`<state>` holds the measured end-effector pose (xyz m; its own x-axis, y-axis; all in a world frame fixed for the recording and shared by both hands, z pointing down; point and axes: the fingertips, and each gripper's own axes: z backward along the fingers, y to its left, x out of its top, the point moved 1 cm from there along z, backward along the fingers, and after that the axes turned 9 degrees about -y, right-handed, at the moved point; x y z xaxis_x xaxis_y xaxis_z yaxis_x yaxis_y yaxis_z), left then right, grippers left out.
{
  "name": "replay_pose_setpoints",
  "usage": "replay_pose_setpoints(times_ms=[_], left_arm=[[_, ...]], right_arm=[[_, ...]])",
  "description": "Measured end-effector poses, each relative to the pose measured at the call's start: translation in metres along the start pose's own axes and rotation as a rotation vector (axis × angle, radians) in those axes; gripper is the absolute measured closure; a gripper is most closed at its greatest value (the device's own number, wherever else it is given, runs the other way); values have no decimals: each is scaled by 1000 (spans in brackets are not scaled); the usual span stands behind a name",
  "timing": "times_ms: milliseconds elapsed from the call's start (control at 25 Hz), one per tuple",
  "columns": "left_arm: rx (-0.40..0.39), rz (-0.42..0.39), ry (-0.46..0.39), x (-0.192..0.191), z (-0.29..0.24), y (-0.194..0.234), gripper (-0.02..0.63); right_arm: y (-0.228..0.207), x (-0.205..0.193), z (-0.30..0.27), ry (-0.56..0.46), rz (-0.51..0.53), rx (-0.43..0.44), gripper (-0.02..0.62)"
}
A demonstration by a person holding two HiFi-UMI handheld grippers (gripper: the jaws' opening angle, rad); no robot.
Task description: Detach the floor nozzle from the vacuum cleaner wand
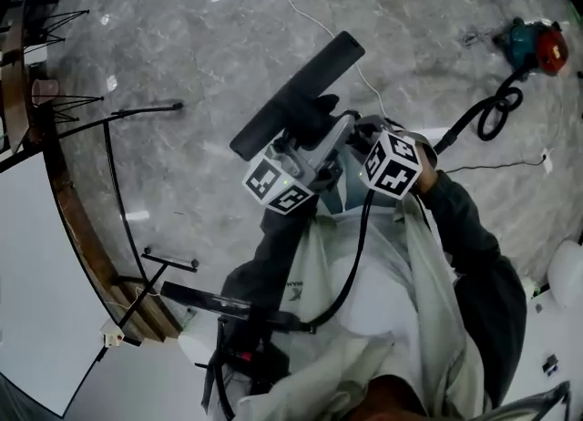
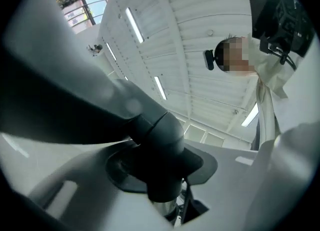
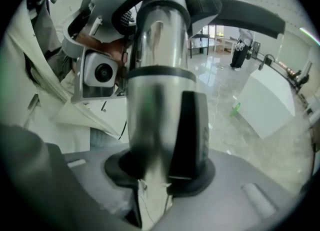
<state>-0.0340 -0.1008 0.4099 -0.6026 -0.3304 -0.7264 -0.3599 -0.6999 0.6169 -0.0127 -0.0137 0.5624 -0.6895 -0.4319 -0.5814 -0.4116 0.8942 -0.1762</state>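
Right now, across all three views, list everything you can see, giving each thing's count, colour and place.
floor nozzle: one, black, held up at the centre of the head view
wand: one, silver with a black catch, joined to the nozzle
vacuum cleaner body: one, teal and red, on the floor at upper right
hose: one, black, looping from the body toward the centre
cable: one, thin and white, on the floor at the top
metal frames: several, thin and black, at the left edge
floor: grey, marbled and glossy
left gripper: one, grey, shut on the nozzle's neck
right gripper: one, grey, shut on the wand
sleeve: one, dark, on the right arm
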Motion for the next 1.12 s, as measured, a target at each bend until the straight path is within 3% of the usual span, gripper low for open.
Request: replay_pose_setpoints(times_ms=[120, 280, 440, 520, 600, 680, 760, 840, 920, 1000, 1040, 1120], left_arm=[[-36, -68, -35, 25, 3, -30, 452], [-117, -195, -12, 41, -10, -76, 444], [-183, -251, -36, 55, -42, -113, 431], [-193, -243, -53, 63, -54, -120, 425], [-207, -254, -59, 69, -62, -124, 425], [-221, -270, -55, 68, -66, -126, 437], [-233, -239, -63, 64, -66, -124, 442], [-257, -146, -93, 60, -66, -121, 441], [-329, -61, -111, 56, -66, -124, 449], [-412, -31, -98, 54, -66, -133, 465], [-435, -34, -89, 54, -67, -136, 472], [-420, -66, -91, 55, -69, -134, 474]], right_arm=[[7, 26, 14, -133, 19, -118, 463], [0, 53, 36, -438, 15, -322, 462], [-19, 84, 80, -778, 93, -376, 462], [-24, 94, 97, -829, 157, -377, 466], [-27, 98, 105, -798, 188, -369, 508], [-27, 93, 108, -738, 164, -346, 512], [-22, 84, 105, -692, 114, -275, 511], [-9, 76, 99, -665, 70, -117, 511], [8, 71, 97, -646, 40, 77, 509], [24, 71, 100, -646, 23, 217, 509], [27, 72, 102, -650, 18, 241, 511], [22, 77, 101, -659, 13, 193, 512]])
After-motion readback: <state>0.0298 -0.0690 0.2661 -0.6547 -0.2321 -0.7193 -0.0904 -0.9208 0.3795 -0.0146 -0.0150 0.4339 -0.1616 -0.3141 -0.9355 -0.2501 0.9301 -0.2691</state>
